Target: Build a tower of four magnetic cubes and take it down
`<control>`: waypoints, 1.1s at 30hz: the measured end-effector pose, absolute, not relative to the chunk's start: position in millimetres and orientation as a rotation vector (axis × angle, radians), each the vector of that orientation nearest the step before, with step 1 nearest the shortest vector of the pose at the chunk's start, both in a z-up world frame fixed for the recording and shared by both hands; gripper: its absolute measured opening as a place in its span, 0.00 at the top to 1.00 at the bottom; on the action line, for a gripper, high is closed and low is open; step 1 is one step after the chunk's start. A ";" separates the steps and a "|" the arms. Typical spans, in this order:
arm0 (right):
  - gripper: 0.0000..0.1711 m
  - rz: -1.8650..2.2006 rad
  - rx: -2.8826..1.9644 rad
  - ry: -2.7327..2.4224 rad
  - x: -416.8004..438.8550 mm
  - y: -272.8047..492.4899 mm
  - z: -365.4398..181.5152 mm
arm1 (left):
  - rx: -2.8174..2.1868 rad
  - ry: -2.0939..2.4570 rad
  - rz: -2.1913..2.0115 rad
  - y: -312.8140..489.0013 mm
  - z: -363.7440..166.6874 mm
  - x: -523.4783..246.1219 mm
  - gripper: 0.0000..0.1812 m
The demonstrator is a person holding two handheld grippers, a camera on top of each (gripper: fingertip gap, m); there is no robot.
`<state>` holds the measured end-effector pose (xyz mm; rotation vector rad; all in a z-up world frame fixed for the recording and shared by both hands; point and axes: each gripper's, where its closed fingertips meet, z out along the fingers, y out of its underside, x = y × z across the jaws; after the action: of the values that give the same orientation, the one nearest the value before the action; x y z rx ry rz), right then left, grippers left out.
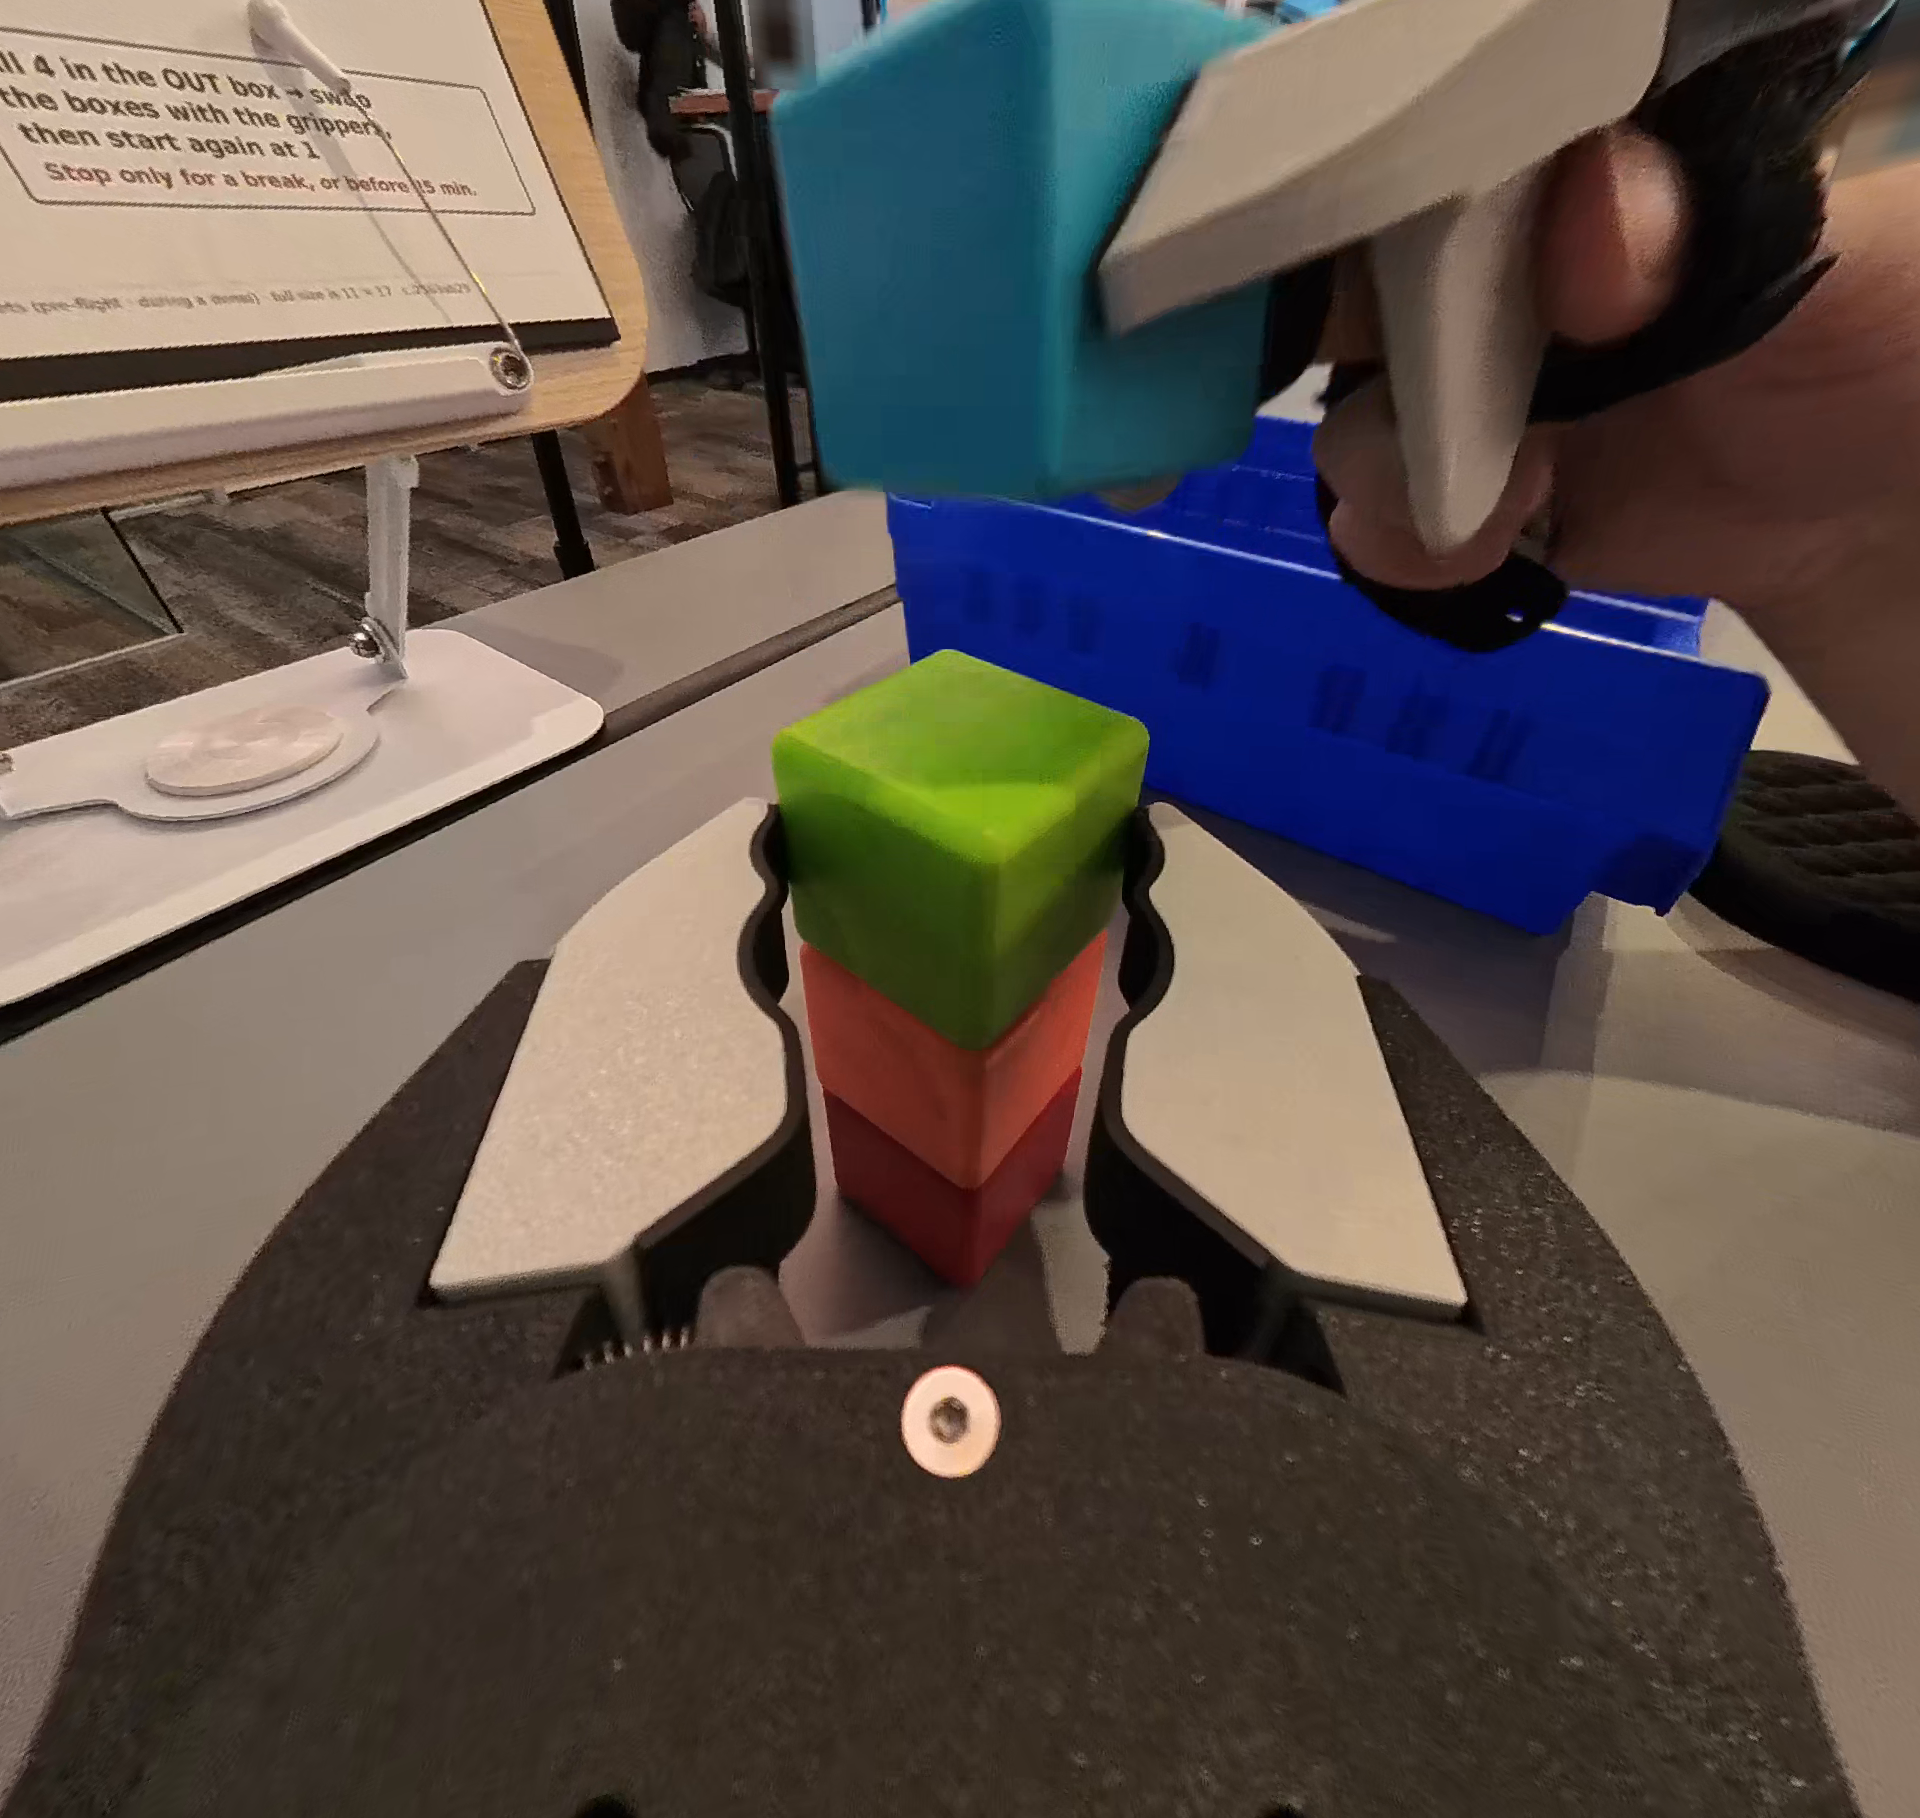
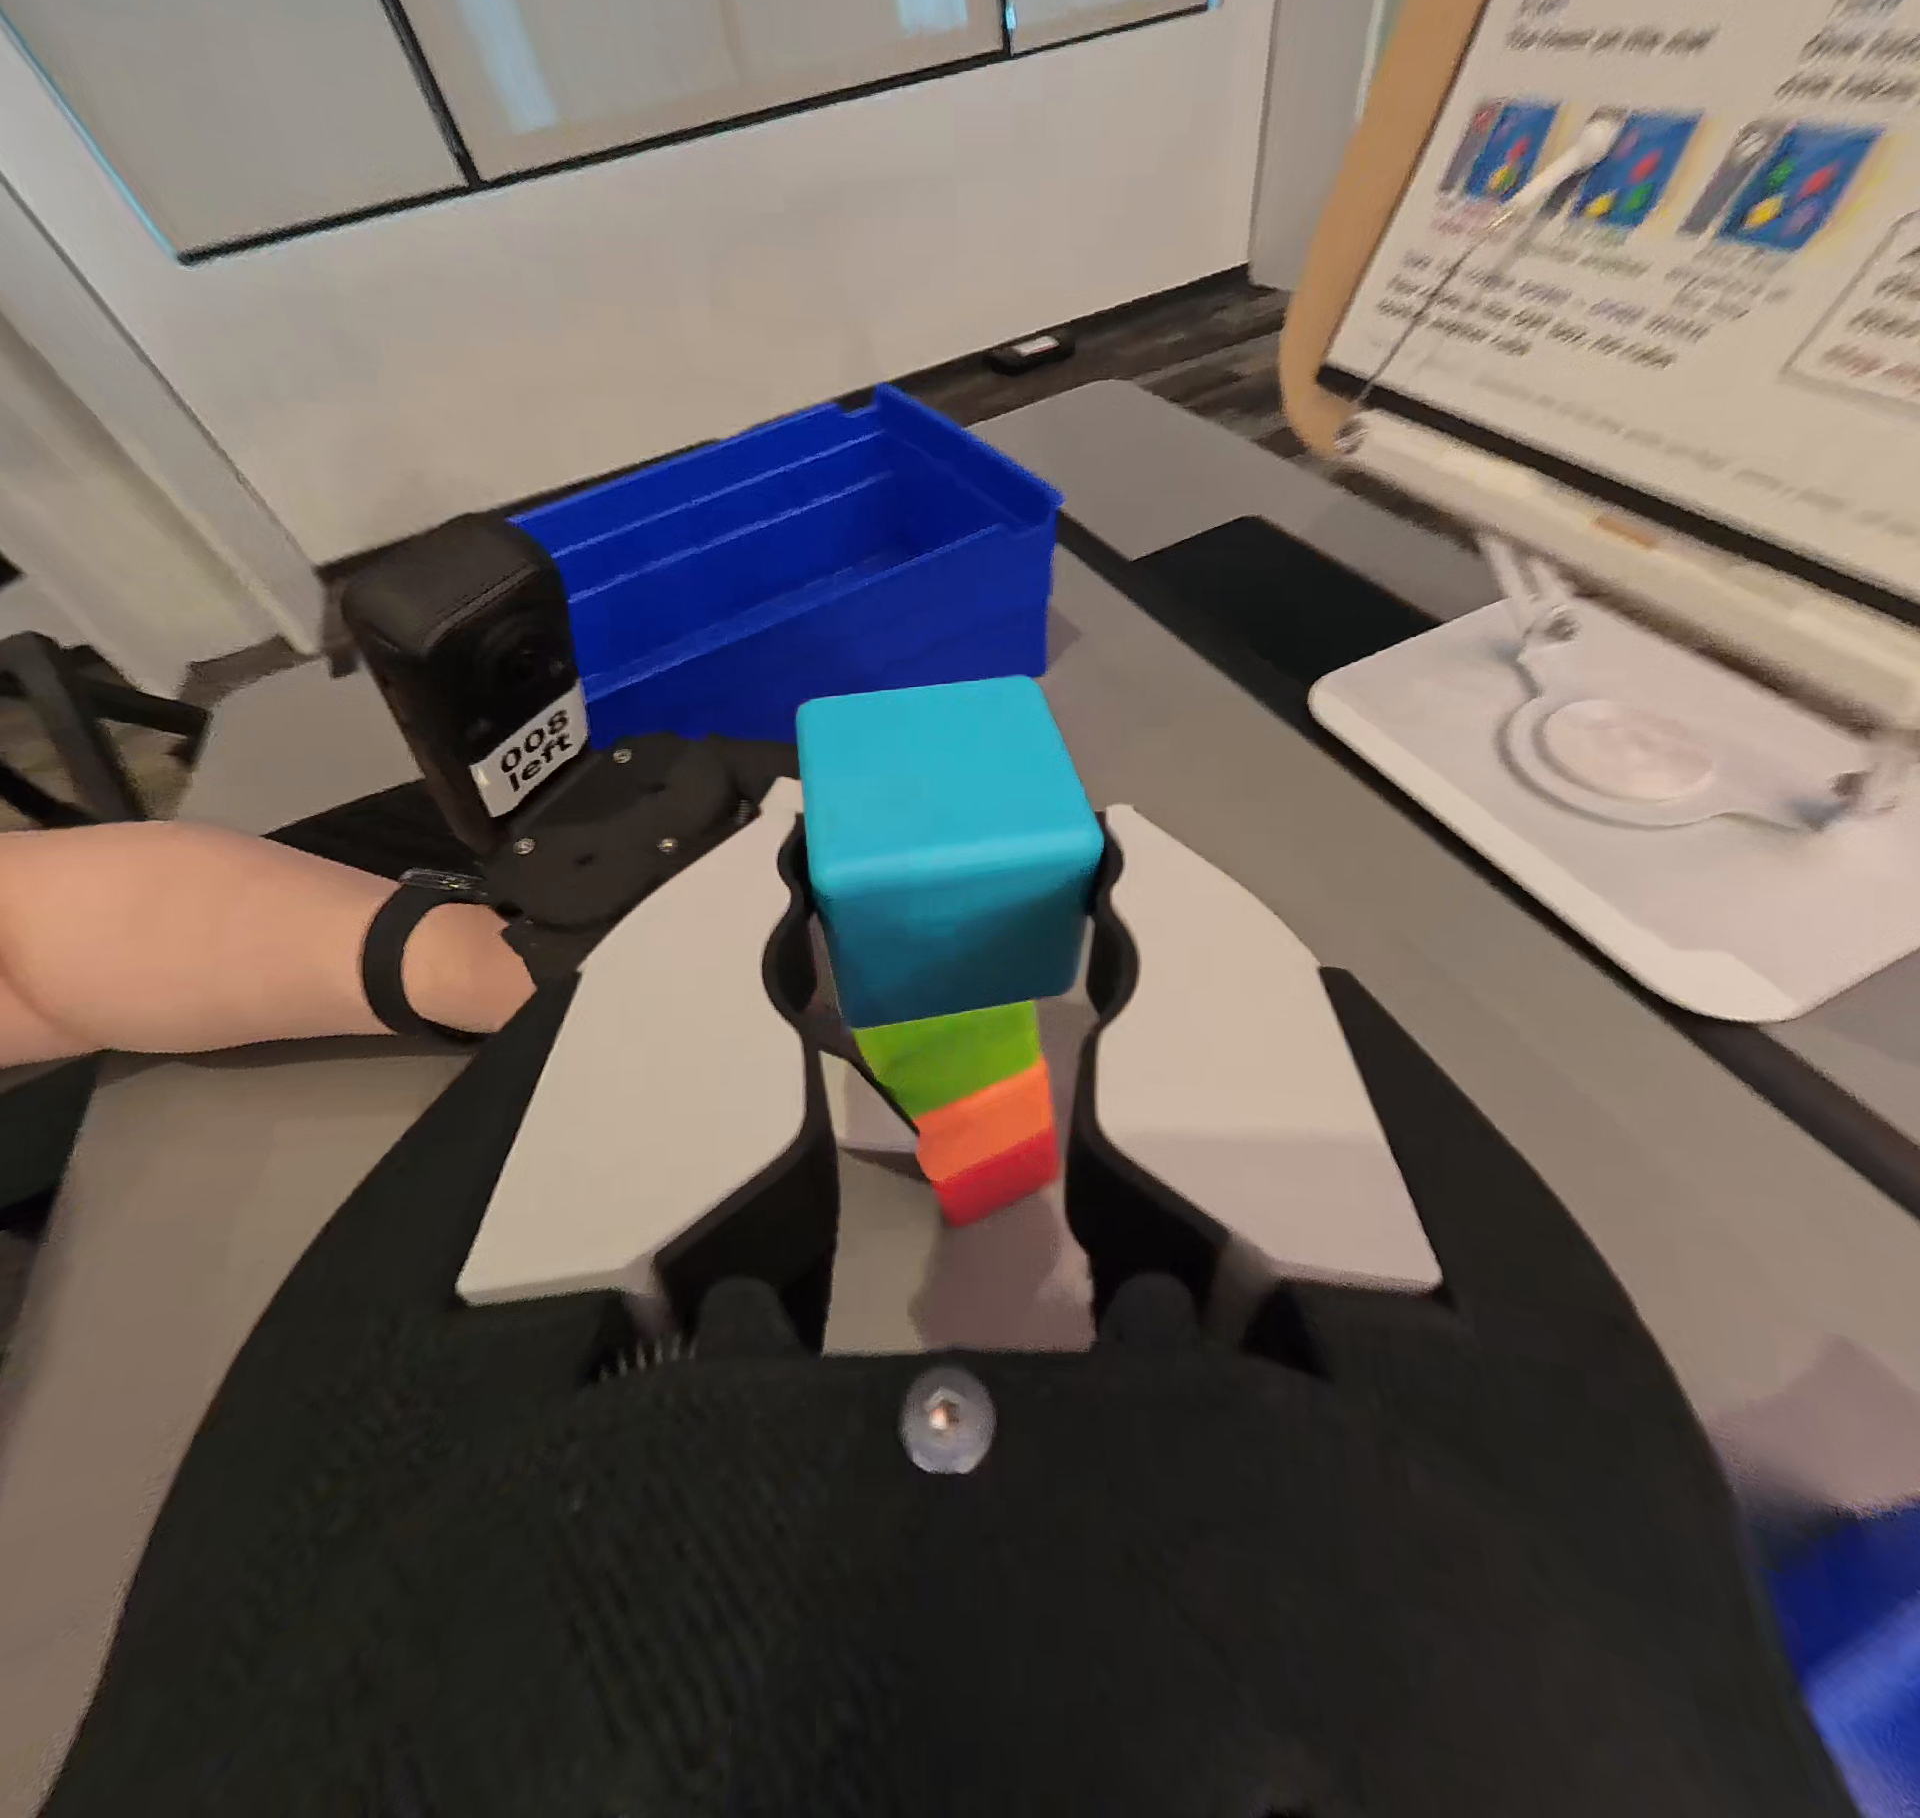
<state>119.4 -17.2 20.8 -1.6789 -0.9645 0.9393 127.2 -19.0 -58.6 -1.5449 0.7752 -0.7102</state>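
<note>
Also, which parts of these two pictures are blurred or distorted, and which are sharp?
Left wrist view: the teal cube and the right gripper holding it are smeared by motion; the green cube is fairly sharp. Right wrist view: the teal cube is sharp, the instruction board at the right edge is blurred. Both views bend straight lines near the edges.

glossy smooth plastic green cube, matt teal cube, ribbed blue plastic bin

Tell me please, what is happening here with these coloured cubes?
A person works two handheld grippers. The left gripper is shut on the green cube, which tops an orange cube and a red cube. The right gripper holds a teal cube in the air above them.
</note>
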 end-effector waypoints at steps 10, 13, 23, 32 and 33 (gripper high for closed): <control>0.70 0.270 -2.003 -0.542 322.3 60.5 5.5 | -1.545 0.781 -0.706 -19.7 -58.8 127.5 0.66; 0.70 0.186 -2.240 -0.365 377.1 71.5 -50.9 | -1.543 0.781 -0.707 -19.6 -58.8 127.5 0.66; 0.70 0.001 -2.360 -0.166 420.5 90.2 -115.3 | -1.546 0.785 -0.707 -19.7 -58.8 127.5 0.66; 0.65 -0.081 -2.410 -0.150 431.5 92.4 -139.2 | -1.546 0.793 -0.709 -20.1 -58.7 127.8 0.66; 0.62 -0.066 -2.412 -0.154 429.4 92.2 -138.2 | -1.546 0.796 -0.710 -20.3 -58.8 127.7 0.66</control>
<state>429.4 92.2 -138.2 -2.4119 -0.1538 -0.0656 127.7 -20.3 -58.8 -1.5457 0.7962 -0.7095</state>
